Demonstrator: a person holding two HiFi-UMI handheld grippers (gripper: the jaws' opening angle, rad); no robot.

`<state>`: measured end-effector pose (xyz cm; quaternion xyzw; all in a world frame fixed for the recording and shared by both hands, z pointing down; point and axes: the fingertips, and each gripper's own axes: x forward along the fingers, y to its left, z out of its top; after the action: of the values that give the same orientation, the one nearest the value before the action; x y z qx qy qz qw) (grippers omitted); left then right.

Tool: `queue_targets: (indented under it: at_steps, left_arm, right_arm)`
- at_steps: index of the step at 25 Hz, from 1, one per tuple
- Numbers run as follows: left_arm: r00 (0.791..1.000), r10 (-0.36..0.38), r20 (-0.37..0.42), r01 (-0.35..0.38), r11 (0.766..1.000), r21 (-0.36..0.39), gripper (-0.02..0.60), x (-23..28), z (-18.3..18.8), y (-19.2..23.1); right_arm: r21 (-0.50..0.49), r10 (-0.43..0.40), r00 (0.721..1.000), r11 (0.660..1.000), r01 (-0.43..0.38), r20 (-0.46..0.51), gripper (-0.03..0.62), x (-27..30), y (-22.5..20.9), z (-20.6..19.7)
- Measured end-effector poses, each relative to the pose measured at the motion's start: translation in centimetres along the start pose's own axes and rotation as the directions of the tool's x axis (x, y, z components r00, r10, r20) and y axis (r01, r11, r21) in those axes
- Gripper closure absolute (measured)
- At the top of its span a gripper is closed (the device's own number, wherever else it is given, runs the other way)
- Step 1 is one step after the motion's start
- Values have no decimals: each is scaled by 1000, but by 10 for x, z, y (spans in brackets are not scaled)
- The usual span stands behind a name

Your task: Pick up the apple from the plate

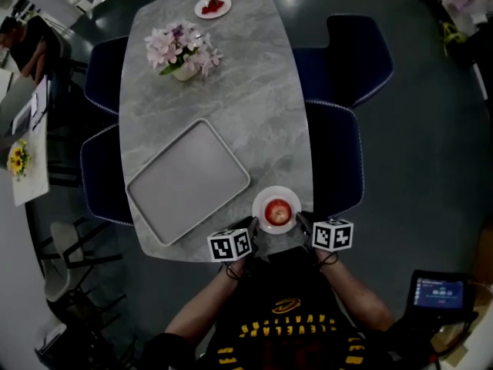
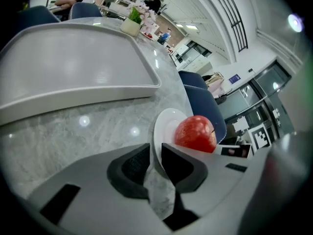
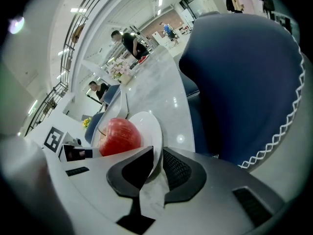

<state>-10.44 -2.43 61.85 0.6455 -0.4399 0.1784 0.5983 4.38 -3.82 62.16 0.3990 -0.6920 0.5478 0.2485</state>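
While lying on the small white plate (image 1: 259,203) at the near edge of the table (image 1: 231,83), red apple (image 1: 278,211) touched by no claw; left gripper (image 2: 155,155) loose around the plate's rim, not squeezing it; right gripper (image 3: 157,158) pinching the rim on the other side; big tray (image 1: 188,180) just beside the plate

**Head view:** taken from above the near end of the grey marble-patterned oval table (image 1: 231,68), facing steeply down over its whole top.

**Left and right gripper views:** set low and close at that near edge, facing inward from opposite sides.

**Shared by all three views:** the small white round plate (image 1: 261,203) bearing the red apple (image 1: 278,212).
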Motion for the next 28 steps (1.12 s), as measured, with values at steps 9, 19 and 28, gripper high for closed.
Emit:
queue_targets:
  at_steps: [9, 19, 28]
  left_arm:
    - [997, 15, 70, -19, 999, 51, 518, -28, 16, 1]
    - [950, -117, 289, 35, 961, 274, 573, -101, 68, -79]
    - [822, -332, 464, -2, 812, 584, 580, -185, 114, -196]
  right_arm:
    - [-92, -94, 987, 990, 106, 127, 546, -26, -5, 23]
    - [-455, 264, 897, 887, -82, 354, 589, -94, 121, 98]
    - [-613, 424, 796, 785, -86, 432, 588, -157, 197, 126]
